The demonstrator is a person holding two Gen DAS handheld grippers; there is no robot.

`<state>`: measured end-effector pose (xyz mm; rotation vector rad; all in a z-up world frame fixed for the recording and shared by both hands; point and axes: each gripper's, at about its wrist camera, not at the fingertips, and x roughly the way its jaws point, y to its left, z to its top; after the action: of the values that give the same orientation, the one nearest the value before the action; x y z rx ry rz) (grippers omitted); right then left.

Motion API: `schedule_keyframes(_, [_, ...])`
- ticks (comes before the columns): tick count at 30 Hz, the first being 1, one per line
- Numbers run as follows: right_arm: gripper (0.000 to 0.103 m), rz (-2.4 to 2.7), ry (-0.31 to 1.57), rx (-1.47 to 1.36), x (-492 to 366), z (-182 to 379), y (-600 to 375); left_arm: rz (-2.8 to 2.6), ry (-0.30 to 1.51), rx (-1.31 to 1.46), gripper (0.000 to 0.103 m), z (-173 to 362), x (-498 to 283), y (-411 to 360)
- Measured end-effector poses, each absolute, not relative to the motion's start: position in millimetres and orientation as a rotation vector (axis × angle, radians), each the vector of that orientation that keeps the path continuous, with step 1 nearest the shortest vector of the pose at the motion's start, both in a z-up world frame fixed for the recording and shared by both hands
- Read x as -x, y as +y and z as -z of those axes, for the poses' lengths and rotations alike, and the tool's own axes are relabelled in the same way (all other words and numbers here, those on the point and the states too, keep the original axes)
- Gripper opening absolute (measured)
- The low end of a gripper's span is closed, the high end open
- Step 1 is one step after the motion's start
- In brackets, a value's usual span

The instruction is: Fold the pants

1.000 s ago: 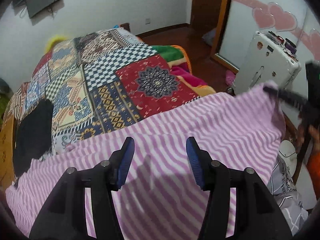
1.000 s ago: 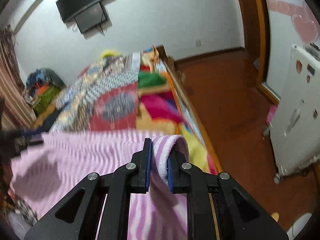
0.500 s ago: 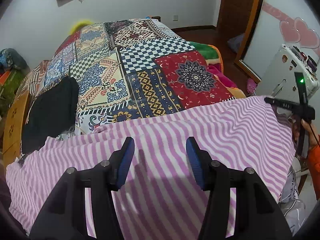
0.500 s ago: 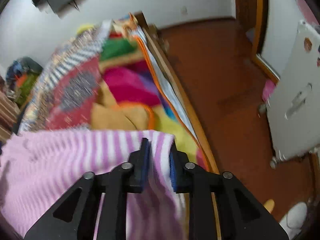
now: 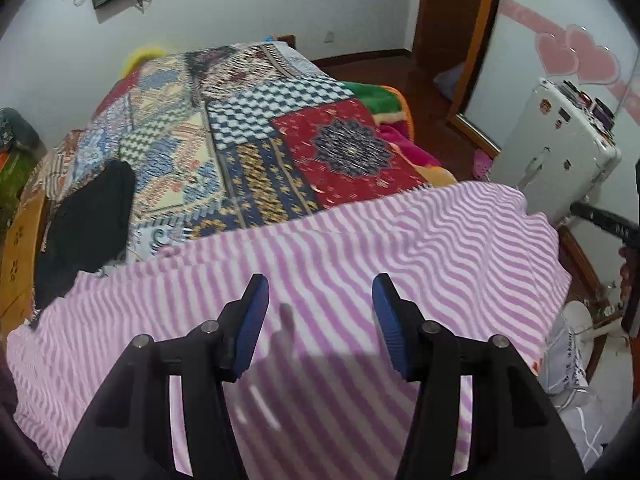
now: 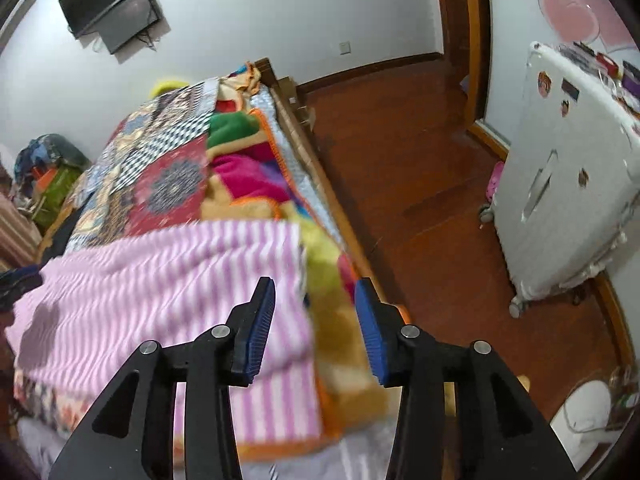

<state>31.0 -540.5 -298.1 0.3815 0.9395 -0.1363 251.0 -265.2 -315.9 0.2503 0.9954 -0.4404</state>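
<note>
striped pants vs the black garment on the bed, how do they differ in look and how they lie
The striped pants are pink and white; the black garment is plain and dark. The pants are spread wide across the near end of the bed, from one side to the other; the black garment lies bunched in a smaller heap near the bed's left edge. Both rest on the patterned quilt, and neither is held.

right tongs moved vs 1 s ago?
Yes. The right tongs have let go of the pink-and-white striped fleece pants and are opening; against the wooden bed rail they have shifted right, off the hem.
</note>
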Motion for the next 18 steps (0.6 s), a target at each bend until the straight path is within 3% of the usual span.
schedule_keyframes(10, [0.054,0.084,0.962,-0.400,-45,333,-523,0.502,1.065,-0.275,0.057,337,-223,-294])
schedule_keyframes(14, [0.055,0.024,0.970,-0.468,-58,344,-536,0.489,1.100,-0.273,0.057,347,-223,-297])
schedule_keyframes(15, [0.053,0.001,0.976,-0.497,-61,348,-539,0.487,1.105,-0.270,0.057,348,-224,-297])
schedule_keyframes(18, [0.020,-0.067,0.999,-0.530,-58,353,-532,0.485,1.105,-0.268,0.059,348,-224,-297])
